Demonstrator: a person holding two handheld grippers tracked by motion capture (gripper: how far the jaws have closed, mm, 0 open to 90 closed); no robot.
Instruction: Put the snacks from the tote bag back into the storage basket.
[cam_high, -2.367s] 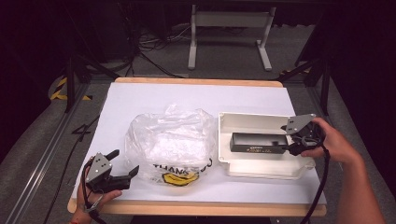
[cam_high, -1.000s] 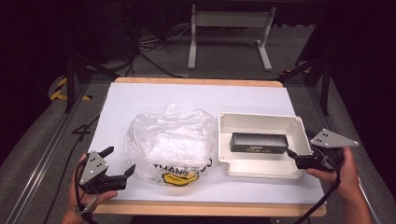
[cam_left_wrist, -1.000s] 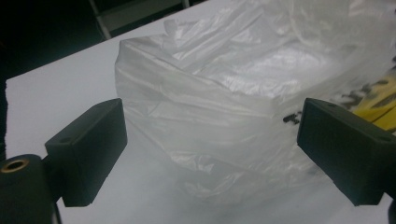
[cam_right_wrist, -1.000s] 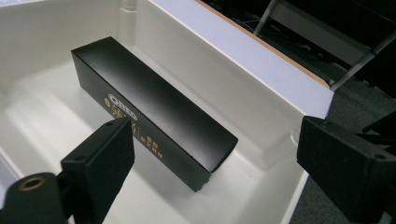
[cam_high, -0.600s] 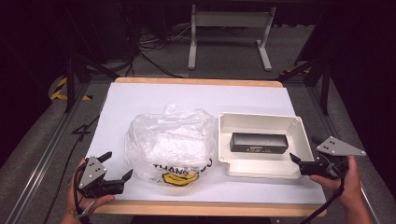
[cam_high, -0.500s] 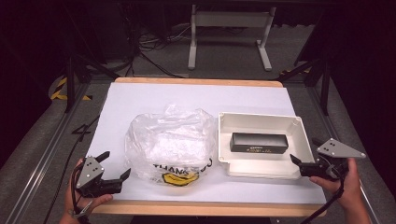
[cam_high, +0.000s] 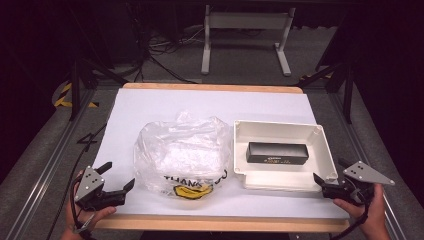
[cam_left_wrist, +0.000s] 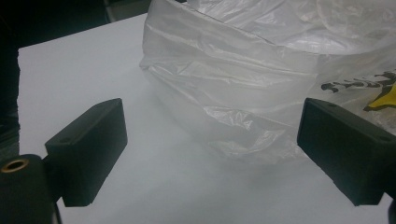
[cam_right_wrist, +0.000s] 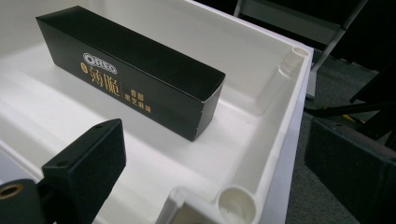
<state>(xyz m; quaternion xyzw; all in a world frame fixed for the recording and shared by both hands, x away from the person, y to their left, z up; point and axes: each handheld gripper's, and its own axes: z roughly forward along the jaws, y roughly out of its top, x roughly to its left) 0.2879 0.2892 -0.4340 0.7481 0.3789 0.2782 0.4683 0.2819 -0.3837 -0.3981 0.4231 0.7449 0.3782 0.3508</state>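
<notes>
Paper-covered table carries a crumpled clear plastic bag beside a white tray holding a black Oreo box. Right gripper, jaws just widened and empty, sits at the tray's near corner; left gripper gapes empty near the bag.

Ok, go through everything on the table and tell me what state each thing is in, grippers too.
Clear crumpled plastic bag: lying on the table, contents unclear.
White open-topped plastic box: upright, no lid on.
Long black Oreo carton: lying inside the box, untouched.
Left gripper: fingers open, empty, beside the bag.
Right gripper: fingers open, just been opening, empty, at the box's near corner.
</notes>
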